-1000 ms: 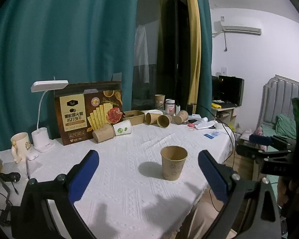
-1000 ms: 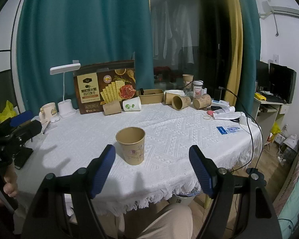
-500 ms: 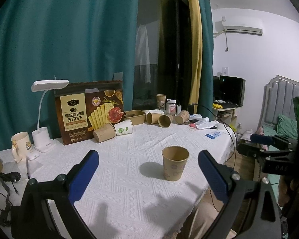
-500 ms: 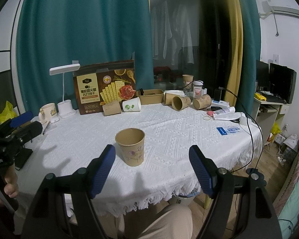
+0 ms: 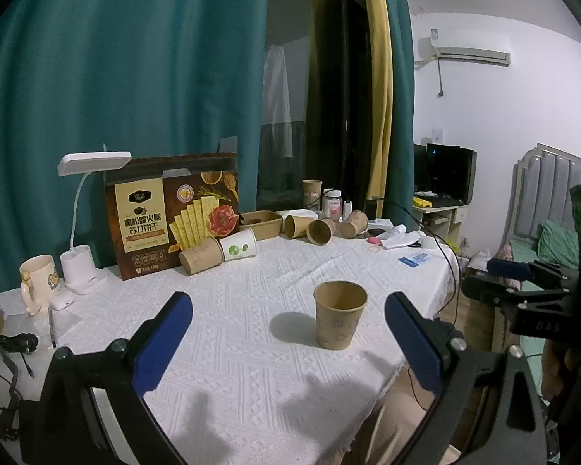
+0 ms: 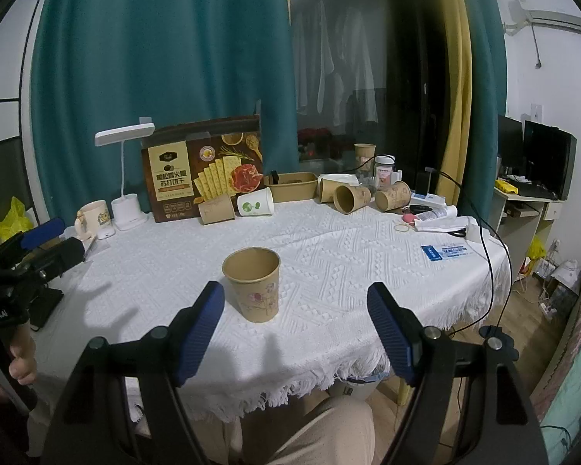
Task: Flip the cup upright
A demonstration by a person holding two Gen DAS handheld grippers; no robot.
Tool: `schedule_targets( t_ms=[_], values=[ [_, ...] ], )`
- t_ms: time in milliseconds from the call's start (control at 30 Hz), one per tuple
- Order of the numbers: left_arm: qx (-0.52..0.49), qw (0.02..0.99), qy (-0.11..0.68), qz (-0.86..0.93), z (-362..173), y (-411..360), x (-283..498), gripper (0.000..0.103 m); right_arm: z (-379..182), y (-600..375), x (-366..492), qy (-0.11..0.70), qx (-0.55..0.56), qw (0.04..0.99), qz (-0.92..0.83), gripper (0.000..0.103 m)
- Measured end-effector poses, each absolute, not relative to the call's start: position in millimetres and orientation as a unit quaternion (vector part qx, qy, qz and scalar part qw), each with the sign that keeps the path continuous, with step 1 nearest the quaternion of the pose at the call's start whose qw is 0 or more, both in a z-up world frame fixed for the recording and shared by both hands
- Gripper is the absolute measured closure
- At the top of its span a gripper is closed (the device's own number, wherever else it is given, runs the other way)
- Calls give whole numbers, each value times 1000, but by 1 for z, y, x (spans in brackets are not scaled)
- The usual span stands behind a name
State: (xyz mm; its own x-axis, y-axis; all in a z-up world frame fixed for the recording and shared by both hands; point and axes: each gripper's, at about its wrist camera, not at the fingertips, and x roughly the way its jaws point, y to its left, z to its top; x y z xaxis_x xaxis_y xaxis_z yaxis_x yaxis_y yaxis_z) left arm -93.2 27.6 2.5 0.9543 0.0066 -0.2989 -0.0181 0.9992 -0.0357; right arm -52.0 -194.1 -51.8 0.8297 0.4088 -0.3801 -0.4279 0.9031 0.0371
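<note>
A brown paper cup (image 5: 339,316) stands upright, mouth up, on the white tablecloth (image 5: 232,310); it also shows in the right wrist view (image 6: 254,283). My left gripper (image 5: 288,339) is open and empty, held back from the cup with the cup between its fingertips' lines of sight. My right gripper (image 6: 295,329) is open and empty, pulled back near the table's front edge, the cup just beyond its left finger (image 6: 197,329). The right gripper shows at the right edge of the left wrist view (image 5: 523,290), the left gripper at the left edge of the right wrist view (image 6: 31,259).
Several paper cups lie on their sides at the table's back (image 6: 352,197), with a white cup (image 6: 255,202), a cracker box (image 6: 201,168), a desk lamp (image 6: 126,178), a mug (image 6: 93,219) and a brown tray (image 6: 290,184). A cable (image 6: 484,232) and papers (image 6: 445,250) lie at the right.
Both grippers have drifted slightly back from the upright cup. The cup has stayed put and both grippers stay open.
</note>
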Motion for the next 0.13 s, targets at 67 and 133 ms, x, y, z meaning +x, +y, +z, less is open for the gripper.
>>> schedule_targets(
  t_ms=[67,133],
  values=[
    [-18,988,153,4,1,27,-92,3,-53,-196,-51,194,-24,956,218,29],
    [-17,988,155,4,0,26,-89,3,-53,-197,-48,196,-24,956,217,29]
  ],
)
